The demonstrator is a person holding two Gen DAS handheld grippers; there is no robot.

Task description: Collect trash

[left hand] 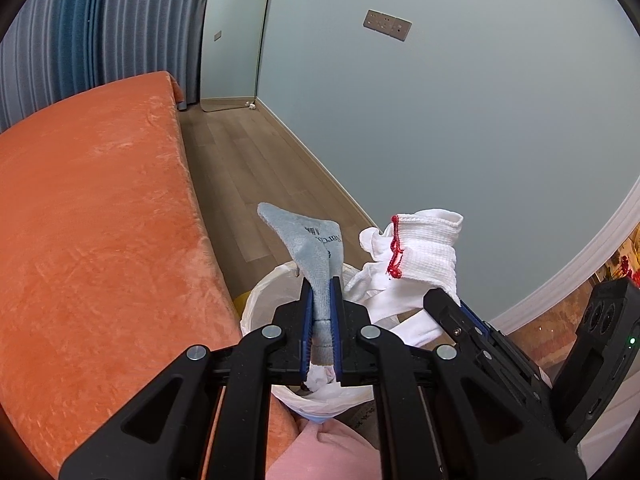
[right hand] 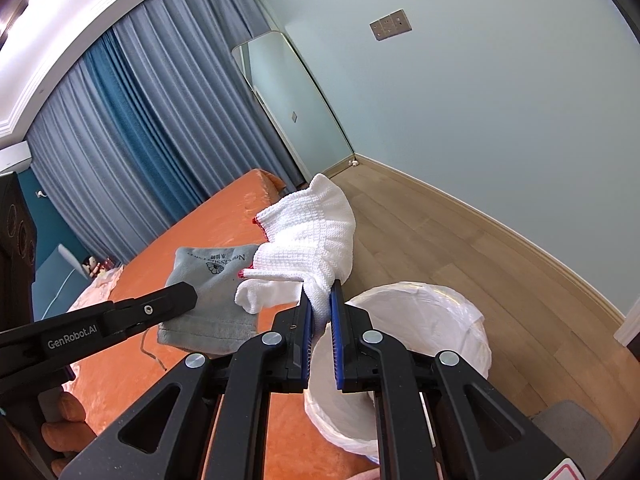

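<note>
Hand-held gripper on your left [left hand: 320,304] is pinched onto a grey cloth pouch [left hand: 316,256], its blue pads narrow with the fabric bunched between them, and the hand-held gripper on your right [right hand: 320,312] is likewise clamped on a white knit glove [right hand: 316,240] with a red-stitched cuff. Both pieces hang in the air over the near end of the orange bed [left hand: 92,208], with the white-lined trash bin [right hand: 420,320] just below and to the right on the wood floor [right hand: 460,248]; in the left wrist view the bin's liner rim [left hand: 256,300] shows directly under the pouch. Expect both items to be very light, soft and floppy, with no stiffness of their own: they droop from wherever you pinch them and will swing as you move. The pouch is a plush, slightly fuzzy fabric with printed lettering and a thin drawstring trailing from it, so watch that the cord does not snag on a finger when you let go. The glove's ribbed knit gives good friction, and you hold it near the palm, so the cuff stands up and the fingers dangle loose. Neither is fragile or slippery. A grip on a thick fold, as you have now, is the safest hold; once each is over the liner opening, it should drop freely.
</note>
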